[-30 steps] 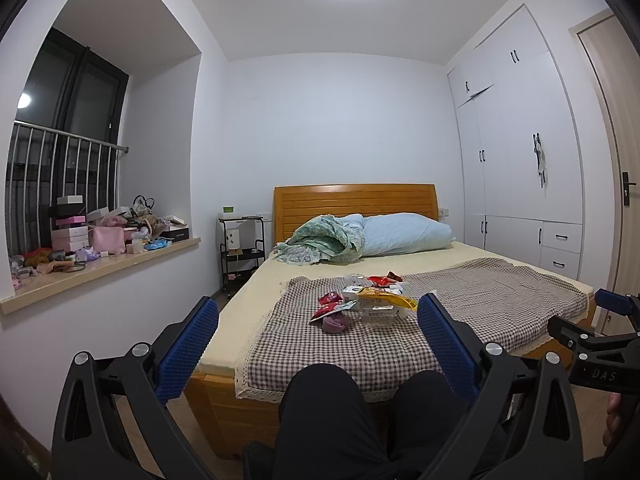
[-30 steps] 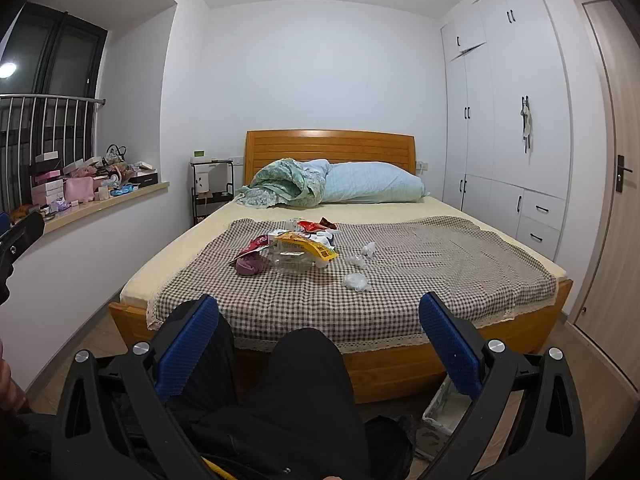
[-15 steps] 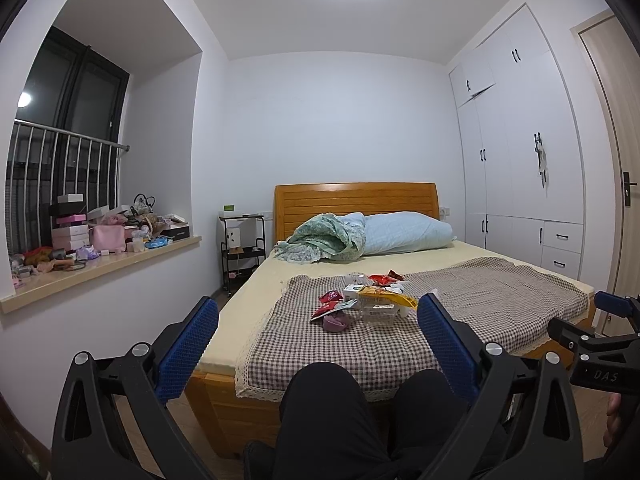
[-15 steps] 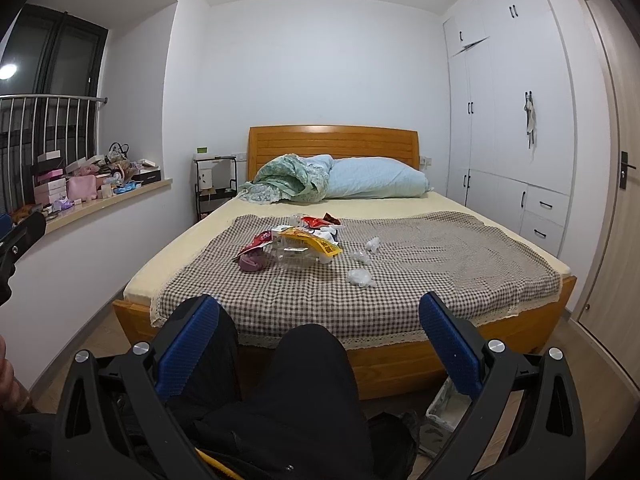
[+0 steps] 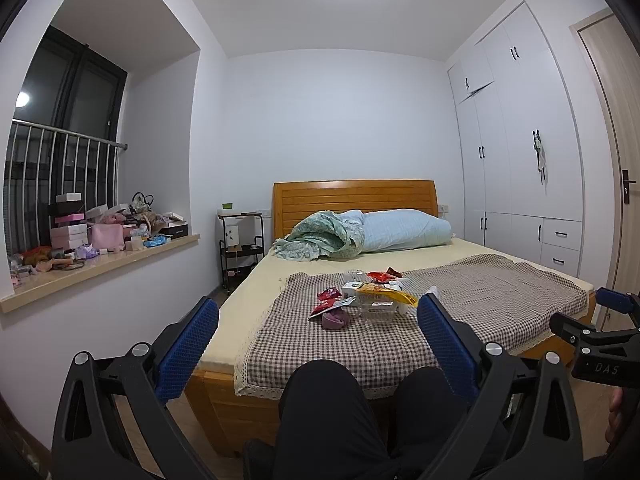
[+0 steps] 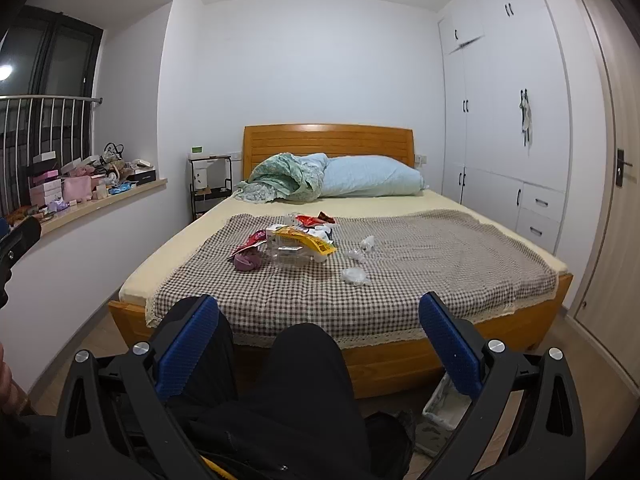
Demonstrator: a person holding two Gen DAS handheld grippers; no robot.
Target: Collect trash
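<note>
A pile of trash (image 5: 372, 300) lies on the checked blanket (image 5: 480, 300) in the middle of the bed: red wrappers, a yellow wrapper (image 6: 308, 242), a clear plastic tray and a purple crumpled lump (image 6: 247, 261). Two white crumpled scraps (image 6: 354, 275) lie to the right of the pile. My left gripper (image 5: 317, 303) is open and empty, well short of the bed. My right gripper (image 6: 318, 300) is also open and empty, held back from the bed's foot.
A person's knees in black trousers (image 5: 320, 400) sit between the grippers and the wooden bed frame (image 6: 400, 364). A white basket (image 6: 442, 404) stands on the floor at the bed's right foot, partly hidden. A cluttered windowsill (image 5: 100, 260) runs along the left, and wardrobes (image 6: 500, 140) line the right.
The right wrist view has drifted slightly, so the bed sits a little higher and nearer. The left view is almost unchanged. Both grippers stay open and hold nothing.
</note>
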